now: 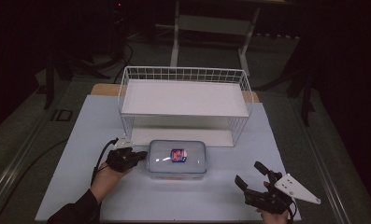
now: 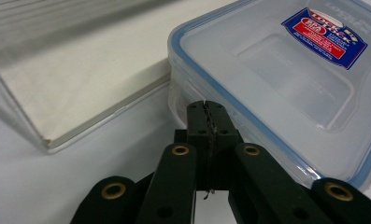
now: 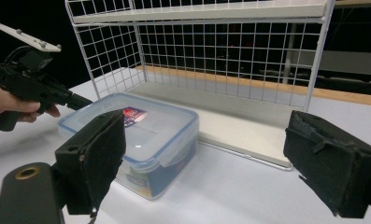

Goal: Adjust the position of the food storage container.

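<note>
Container point(image 1: 177, 157) flat, lengthwise across table point(image 1: 80, 140)

Left gripper point(image 1: 141, 156) jaws pressed together (nothing between), pointing right; right gripper point(image 1: 252, 176) jaws spread wide, empty.

A pale blue-white rectangular table top point(image 1: 80, 186) is carrying two things. A white wire-grid shelf rack point(image 1: 183, 74) with a flat white upper board is standing on the far half of it, its white base board point(image 3: 248, 133) lying flat on the surface. A clear plastic rectangular food box point(image 1: 177, 158) with a blue-sealed lid and a red-and-blue label is sitting just in front of the rack, slightly left of centre.
</note>
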